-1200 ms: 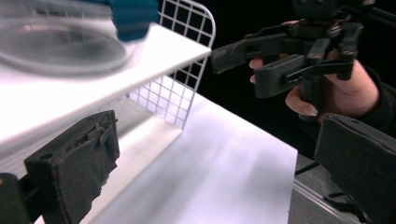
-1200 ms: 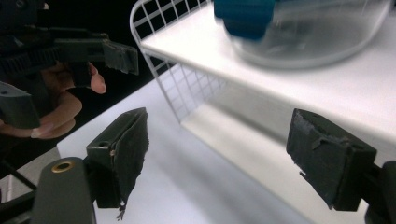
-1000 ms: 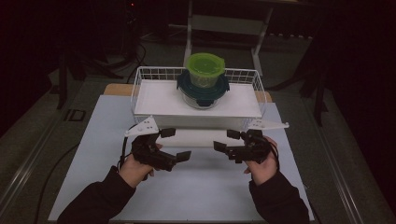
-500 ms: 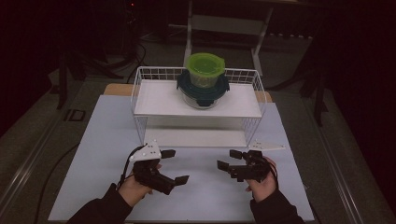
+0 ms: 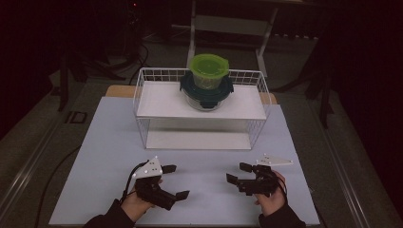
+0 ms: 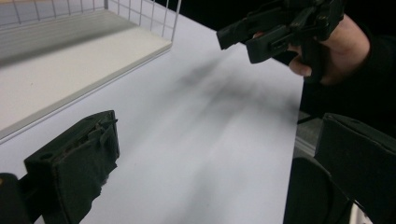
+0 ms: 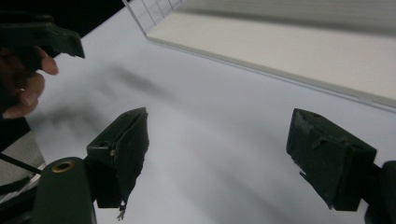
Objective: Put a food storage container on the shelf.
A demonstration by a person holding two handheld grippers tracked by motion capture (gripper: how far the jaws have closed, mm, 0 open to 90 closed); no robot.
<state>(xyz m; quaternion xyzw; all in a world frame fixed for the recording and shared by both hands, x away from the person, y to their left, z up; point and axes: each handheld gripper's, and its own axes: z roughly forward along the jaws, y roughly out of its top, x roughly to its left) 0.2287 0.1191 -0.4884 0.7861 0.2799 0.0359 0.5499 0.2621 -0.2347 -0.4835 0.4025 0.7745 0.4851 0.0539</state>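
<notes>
I held my left gripper [image 5: 175,181] and right gripper [image 5: 238,173] low over the mat [image 5: 109,142], both with jaws wide and empty. The stacked tubs [image 5: 207,81] sat on the rack [image 5: 142,107], well apart from me. To lift them well, I judged I should rise level with the shelf and close squarely on opposite sides of the lower tub.

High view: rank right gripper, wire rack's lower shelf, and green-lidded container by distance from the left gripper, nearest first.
From the left gripper:
1. Lower shelf of the wire rack, just ahead on the table.
2. Right gripper, across to the right; close to the shelf's distance, hard to call.
3. Green-lidded container, top of the stack on the upper shelf, farthest.
</notes>
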